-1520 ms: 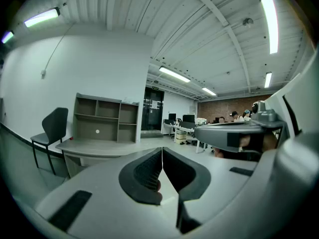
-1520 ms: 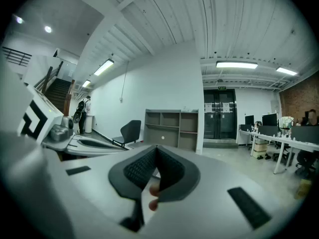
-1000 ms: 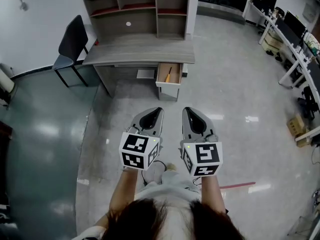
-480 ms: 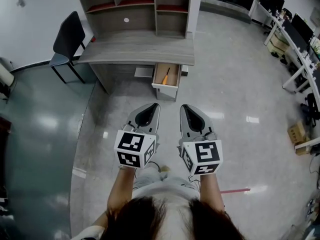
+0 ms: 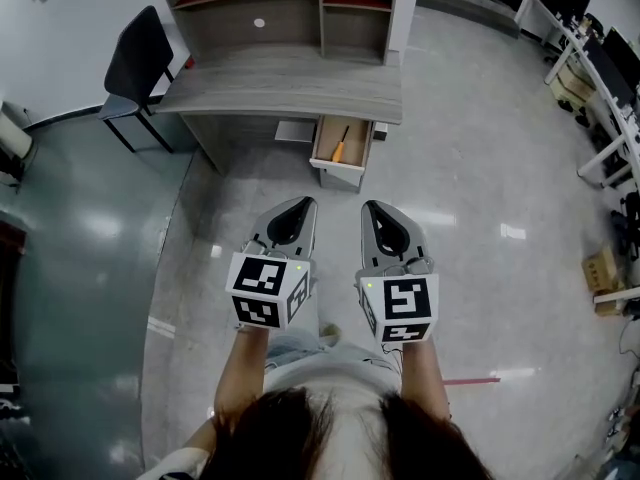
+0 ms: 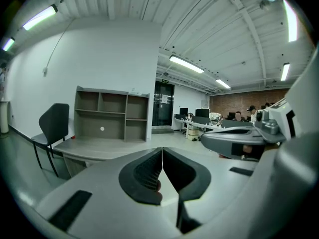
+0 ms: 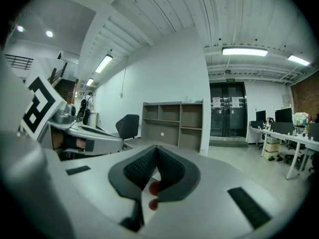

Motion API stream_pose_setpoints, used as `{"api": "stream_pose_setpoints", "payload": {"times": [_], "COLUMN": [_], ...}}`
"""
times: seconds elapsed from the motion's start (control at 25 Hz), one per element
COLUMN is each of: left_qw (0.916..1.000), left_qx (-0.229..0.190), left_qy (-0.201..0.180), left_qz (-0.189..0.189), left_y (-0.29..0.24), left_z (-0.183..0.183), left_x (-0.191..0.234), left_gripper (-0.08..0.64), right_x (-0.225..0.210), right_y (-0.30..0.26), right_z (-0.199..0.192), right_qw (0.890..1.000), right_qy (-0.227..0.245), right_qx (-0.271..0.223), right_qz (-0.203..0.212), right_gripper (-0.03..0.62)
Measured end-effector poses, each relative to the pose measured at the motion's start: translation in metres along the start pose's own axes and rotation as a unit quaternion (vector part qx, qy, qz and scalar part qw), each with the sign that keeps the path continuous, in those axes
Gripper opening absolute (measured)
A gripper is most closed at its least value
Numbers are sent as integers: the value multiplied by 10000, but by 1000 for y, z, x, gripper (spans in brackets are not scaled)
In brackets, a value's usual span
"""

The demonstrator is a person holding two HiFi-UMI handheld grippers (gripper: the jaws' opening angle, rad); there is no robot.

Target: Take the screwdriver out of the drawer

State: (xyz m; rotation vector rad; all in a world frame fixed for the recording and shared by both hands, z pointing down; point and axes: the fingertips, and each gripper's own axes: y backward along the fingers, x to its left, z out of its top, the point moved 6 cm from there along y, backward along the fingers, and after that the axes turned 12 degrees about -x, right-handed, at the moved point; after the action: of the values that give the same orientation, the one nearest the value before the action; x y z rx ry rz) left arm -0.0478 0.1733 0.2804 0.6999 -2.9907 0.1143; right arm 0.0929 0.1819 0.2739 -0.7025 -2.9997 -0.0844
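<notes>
Screwdriver [image 5: 341,146], orange-handled, lies in the open drawer [image 5: 338,176] under the desk [image 5: 290,93], exposed for taking; left gripper [image 5: 298,206] and right gripper [image 5: 376,209], fingers closed and empty, are held side by side well apart from it, seemingly in approach.

A grey desk [image 5: 290,83] stands against the white wall, carrying an open shelf unit [image 5: 280,38] with 3 compartments along its top. A small white disc [image 5: 259,23] sits on the back panel of the wide lower compartment. A black chair [image 5: 135,63] stands just beside the desk's left end, on a glossy teal floor strip [image 5: 80,268]; the rest of the floor is pale tile [image 5: 480,168]. At the right, well apart, run white desks [image 5: 600,78] with monitors [image 5: 625,53]. A cardboard box [image 5: 603,268] lies near them. A red strip [image 5: 470,379] lies on the tile. Dark double doors [image 7: 227,116] stand right of the shelves.
</notes>
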Motion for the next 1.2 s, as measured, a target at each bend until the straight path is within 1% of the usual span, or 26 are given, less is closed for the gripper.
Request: {"api": "stream_pose_setpoints", "payload": {"times": [0.24, 0.48, 0.6, 0.8, 1.0, 1.2], "left_qw": [10000, 10000, 9999, 9994, 9982, 9968], "left_qx": [-14, 39, 82, 197, 342, 450], "left_qy": [-2, 55, 104, 138, 188, 264], "left_qz": [75, -25, -88, -230, -451, -611], "left_y": [-42, -92, -116, -156, -192, -226], "left_z": [-1, -1, 2, 1, -6, -15], "left_x": [38, 81, 104, 139, 172, 201], "left_gripper": [18, 18, 18, 18, 18, 18], "right_x": [-6, -20, -24, -32, -36, -48], "right_y": [-51, -108, -137, -186, -230, -266], "right_z": [-9, -20, -24, -34, -48, -64], "right_qw": [9998, 9996, 9993, 9987, 9973, 9943], "right_qy": [212, 119, 90, -144, -119, -160], "right_qx": [41, 135, 239, 367, 593, 855], "right_qz": [-51, -220, -255, -323, -419, -622], "right_gripper": [28, 28, 28, 29, 28, 28]}}
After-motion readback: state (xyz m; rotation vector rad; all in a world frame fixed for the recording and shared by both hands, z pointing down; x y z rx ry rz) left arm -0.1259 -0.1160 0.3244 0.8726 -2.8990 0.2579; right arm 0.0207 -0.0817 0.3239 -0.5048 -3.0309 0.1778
